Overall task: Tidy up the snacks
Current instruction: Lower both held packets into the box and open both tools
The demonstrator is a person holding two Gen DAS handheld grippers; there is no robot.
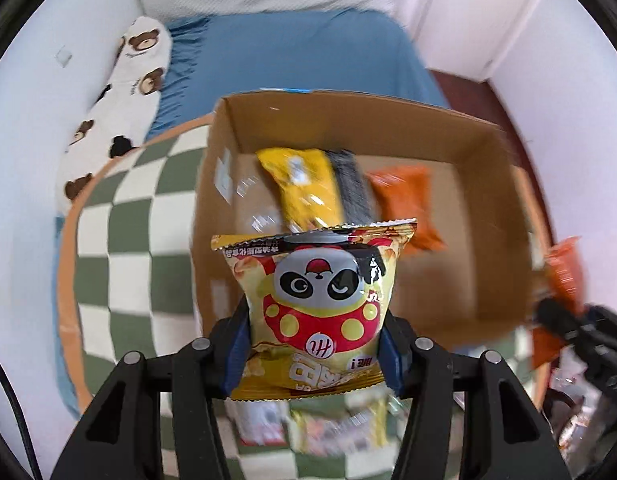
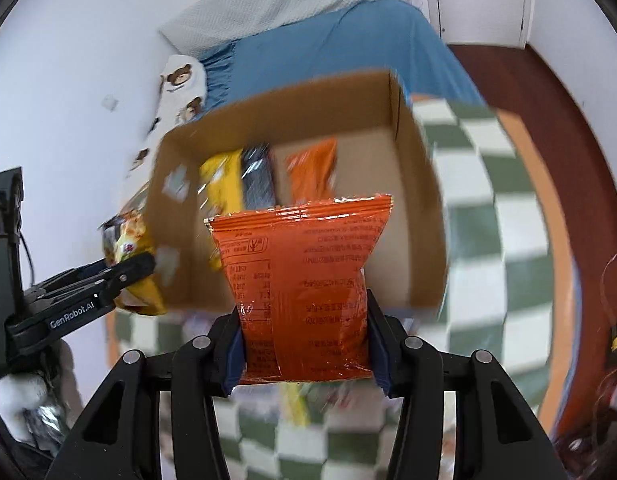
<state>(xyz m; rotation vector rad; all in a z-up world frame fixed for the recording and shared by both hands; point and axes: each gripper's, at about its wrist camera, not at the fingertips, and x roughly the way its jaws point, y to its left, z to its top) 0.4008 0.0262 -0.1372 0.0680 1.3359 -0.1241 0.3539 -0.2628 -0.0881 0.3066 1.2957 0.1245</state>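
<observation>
My left gripper [image 1: 313, 344] is shut on a yellow panda snack bag [image 1: 316, 304], held upright in front of an open cardboard box [image 1: 348, 120]. My right gripper [image 2: 304, 332] is shut on an orange snack bag [image 2: 304, 280], held before the same box [image 2: 292, 108]. Inside the box lie a yellow packet [image 1: 304, 184], a dark packet [image 1: 350, 188] and an orange packet [image 1: 408, 200]. In the right wrist view the left gripper [image 2: 128, 272] with its yellow bag [image 2: 126, 240] shows at the box's left side. In the left wrist view the right gripper [image 1: 564, 312] shows at the far right.
The box stands on a green-and-white checkered mat [image 1: 124, 240] with an orange border, on a blue bed [image 1: 292, 48]. A bear-print pillow [image 1: 120, 92] lies along the wall. More snack packets [image 1: 336, 428] lie on the mat below the left gripper. A dark red floor [image 2: 548, 92] is at right.
</observation>
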